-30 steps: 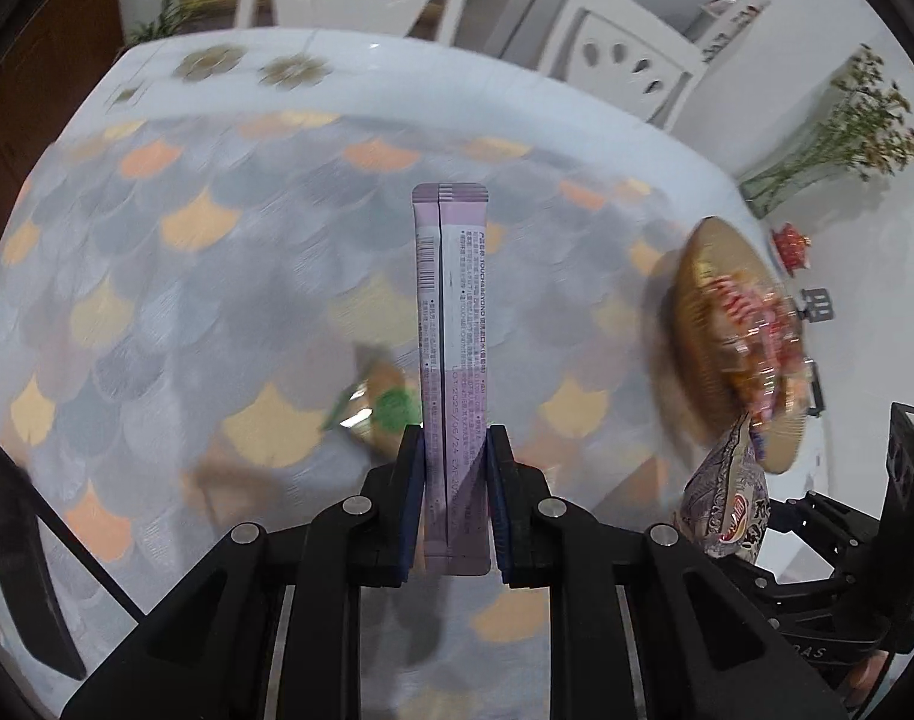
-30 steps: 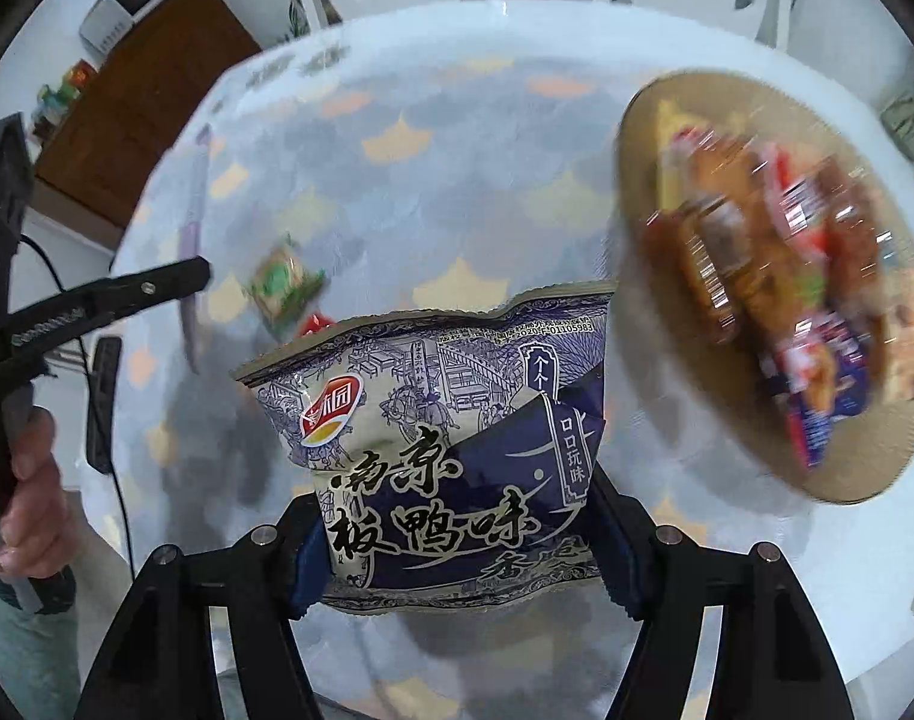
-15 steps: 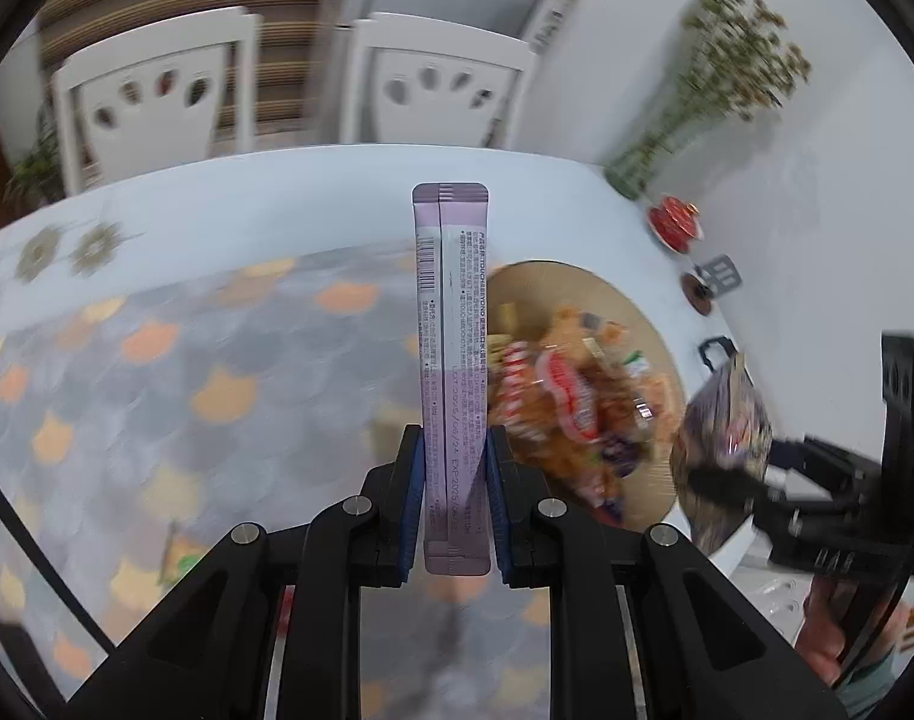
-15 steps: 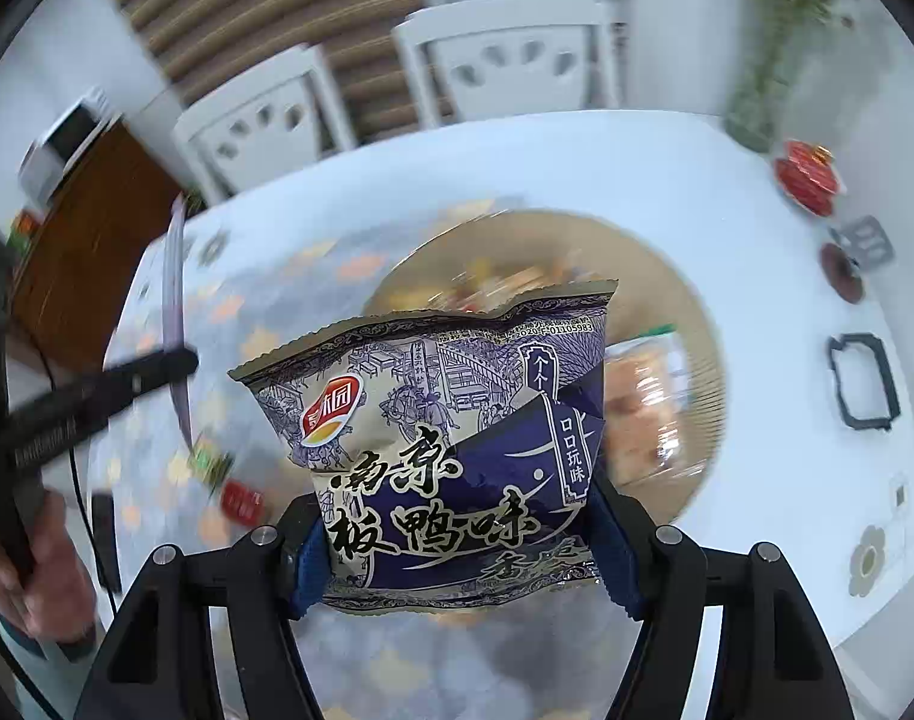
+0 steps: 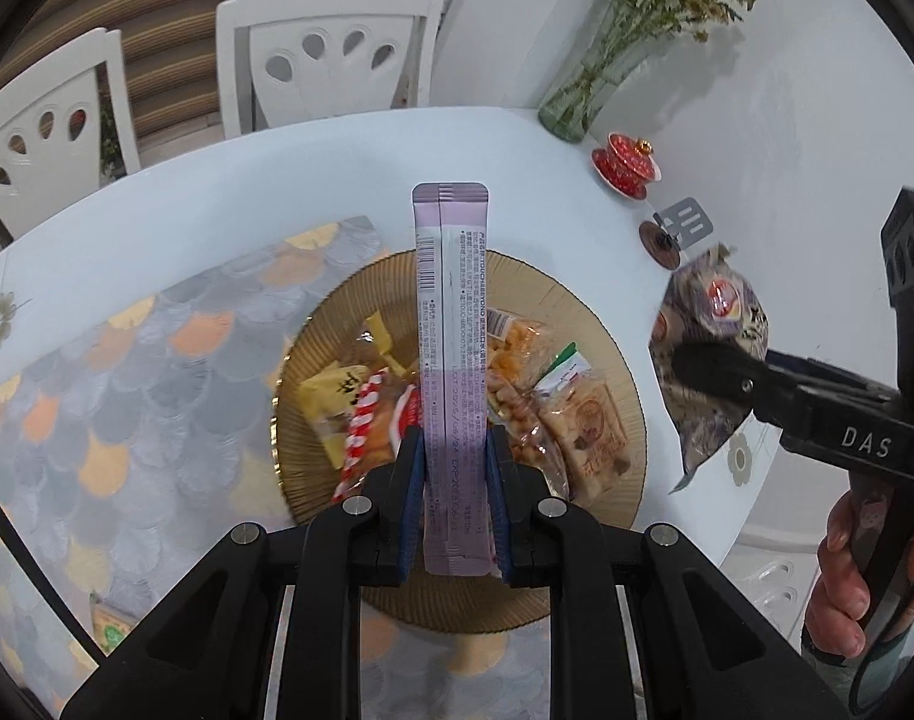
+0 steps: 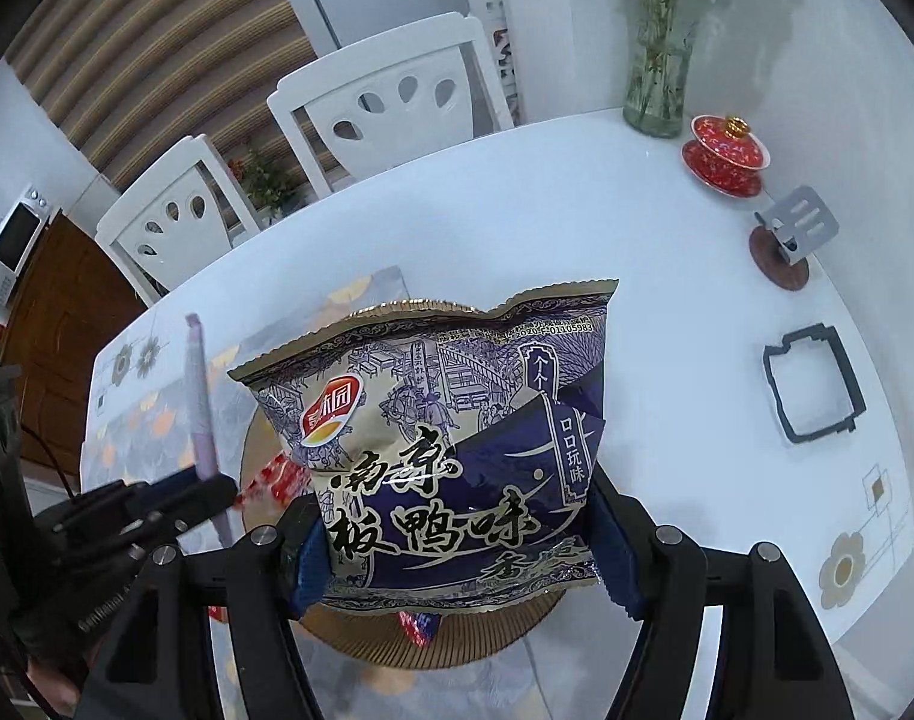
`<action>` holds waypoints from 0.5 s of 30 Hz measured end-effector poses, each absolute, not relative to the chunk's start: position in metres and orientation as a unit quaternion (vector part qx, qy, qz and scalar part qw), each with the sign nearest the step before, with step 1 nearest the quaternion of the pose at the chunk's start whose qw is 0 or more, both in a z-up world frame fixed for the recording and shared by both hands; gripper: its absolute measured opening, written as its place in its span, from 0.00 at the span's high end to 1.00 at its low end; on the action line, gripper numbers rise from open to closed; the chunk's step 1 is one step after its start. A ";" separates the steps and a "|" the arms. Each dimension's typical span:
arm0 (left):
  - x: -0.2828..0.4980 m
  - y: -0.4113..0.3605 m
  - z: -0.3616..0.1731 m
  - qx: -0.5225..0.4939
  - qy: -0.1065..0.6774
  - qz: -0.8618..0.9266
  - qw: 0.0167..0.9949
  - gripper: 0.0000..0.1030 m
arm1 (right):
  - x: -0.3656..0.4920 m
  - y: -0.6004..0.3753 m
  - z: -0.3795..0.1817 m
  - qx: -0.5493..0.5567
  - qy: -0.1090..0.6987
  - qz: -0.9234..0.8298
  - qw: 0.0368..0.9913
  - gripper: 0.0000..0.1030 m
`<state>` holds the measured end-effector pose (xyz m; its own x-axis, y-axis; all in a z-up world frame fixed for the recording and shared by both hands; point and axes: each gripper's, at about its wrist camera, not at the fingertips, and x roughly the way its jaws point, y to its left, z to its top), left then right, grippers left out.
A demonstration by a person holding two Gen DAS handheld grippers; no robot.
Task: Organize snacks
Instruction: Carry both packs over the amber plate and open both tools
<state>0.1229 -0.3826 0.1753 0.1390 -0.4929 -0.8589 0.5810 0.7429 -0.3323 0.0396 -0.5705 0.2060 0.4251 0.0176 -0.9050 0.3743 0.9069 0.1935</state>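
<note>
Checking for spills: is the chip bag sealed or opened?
Sealed, it seems: the chip bag looks puffed, its crimped top edge unbroken, in the right gripper.

Chip bag held over the snack plate

The right gripper (image 6: pixel 457 534) clamps a blue-and-gold chip bag (image 6: pixel 444 450) upright above a round gold plate (image 6: pixel 457 642) on the white table (image 6: pixel 577 228). At left, the left gripper (image 6: pixel 210 495) holds a thin purple sachet (image 6: pixel 200 396). A red lidded cup (image 6: pixel 724 156) stands by a glass vase (image 6: pixel 658 84).
</note>
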 end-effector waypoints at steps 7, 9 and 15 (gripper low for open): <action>0.126 -0.395 0.166 0.047 0.564 -0.355 0.744 0.84 | 0.057 -0.564 0.200 0.166 0.529 -0.094 0.827 0.32; 0.127 -0.396 0.164 0.043 0.566 -0.354 0.743 0.83 | 0.060 -0.563 0.197 0.167 0.531 -0.089 0.826 0.32; 0.134 -0.383 0.152 0.013 0.580 -0.332 0.744 0.39 | 0.066 -0.565 0.180 0.175 0.548 -0.071 0.815 0.31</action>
